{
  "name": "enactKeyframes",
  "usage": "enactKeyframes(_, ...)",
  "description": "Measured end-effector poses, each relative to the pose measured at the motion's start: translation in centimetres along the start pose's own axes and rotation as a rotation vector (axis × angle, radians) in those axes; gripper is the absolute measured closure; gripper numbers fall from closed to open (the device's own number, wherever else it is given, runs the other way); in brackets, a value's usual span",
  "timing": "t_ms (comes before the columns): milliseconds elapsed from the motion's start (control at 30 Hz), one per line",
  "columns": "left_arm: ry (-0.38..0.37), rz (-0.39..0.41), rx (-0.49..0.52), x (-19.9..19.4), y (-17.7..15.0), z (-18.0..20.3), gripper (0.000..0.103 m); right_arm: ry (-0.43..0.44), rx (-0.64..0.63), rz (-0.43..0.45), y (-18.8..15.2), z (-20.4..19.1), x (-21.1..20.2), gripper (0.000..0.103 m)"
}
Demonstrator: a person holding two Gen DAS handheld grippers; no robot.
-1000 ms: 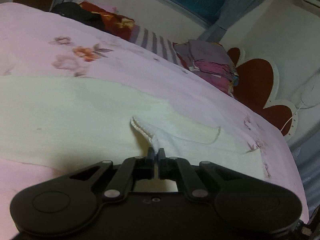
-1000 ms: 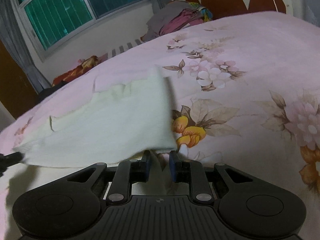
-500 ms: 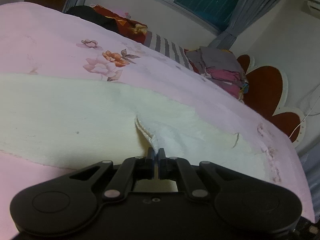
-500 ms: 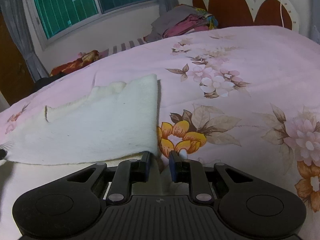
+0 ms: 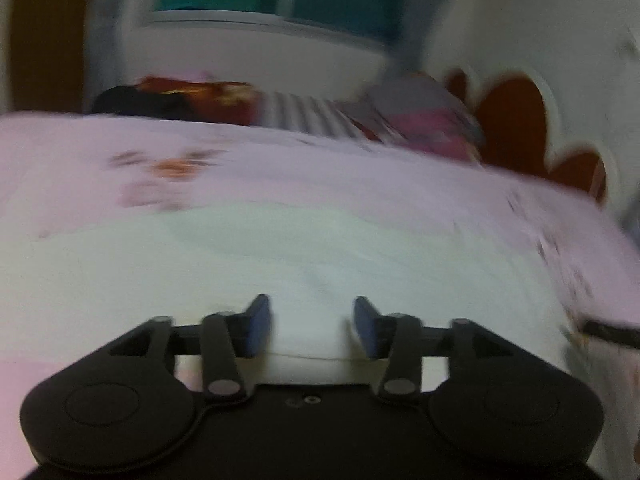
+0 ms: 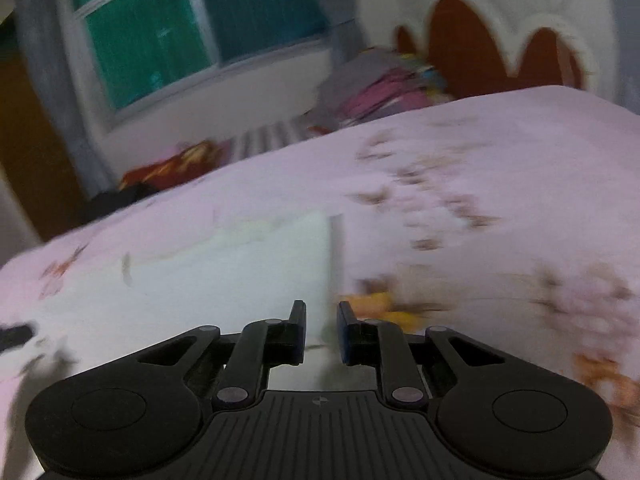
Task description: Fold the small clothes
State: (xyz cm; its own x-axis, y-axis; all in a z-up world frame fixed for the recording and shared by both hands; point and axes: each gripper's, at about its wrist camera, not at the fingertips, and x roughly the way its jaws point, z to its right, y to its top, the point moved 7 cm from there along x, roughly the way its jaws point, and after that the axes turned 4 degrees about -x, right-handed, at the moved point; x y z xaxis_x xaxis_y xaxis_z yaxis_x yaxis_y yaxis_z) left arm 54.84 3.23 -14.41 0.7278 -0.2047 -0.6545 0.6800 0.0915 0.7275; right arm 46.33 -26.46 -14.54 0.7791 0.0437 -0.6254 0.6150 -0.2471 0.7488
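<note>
A cream-white small garment lies folded flat on the pink floral bedspread. It also shows in the right wrist view, with its straight right edge just ahead of the fingers. My left gripper is open and empty, its jaws wide apart over the garment's near edge. My right gripper is open and empty over the garment's near right corner. Both views are blurred by motion.
A pile of folded clothes sits at the far side of the bed by the red and white headboard. Dark and red clothes lie under the window. The bedspread stretches to the right.
Both grippers have opened and let go of the garment. Its lifted edge now lies flat on the bed. Both cameras have pulled back and tilted upward.
</note>
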Motion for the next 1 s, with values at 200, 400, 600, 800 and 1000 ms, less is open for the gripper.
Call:
enactKeyframes(200,0.08,-0.025,0.013,2.5,-0.9,-0.6,0.047,0.084,-0.097,-0.073,-1.3,-4.2,3.6,0.086)
enactKeyframes(400,0.07,-0.014,-0.007,2.1,0.4,-2.9,0.047,-0.037,-0.004,-0.073,-0.6,2.4,3.2,0.088)
enactKeyframes(600,0.018,-0.024,0.039,5.3,2.0,1.8,0.046,0.112,-0.073,-0.055,2.2,-3.6,6.7,0.088)
enactKeyframes(800,0.098,-0.024,0.052,6.1,2.2,-1.3,0.046,0.119,-0.181,-0.09,3.1,-4.9,9.9,0.088)
enactKeyframes(1000,0.125,-0.016,0.054,5.9,2.4,-2.4,0.045,-0.078,-0.08,-0.092,7.2,2.9,13.9,0.088)
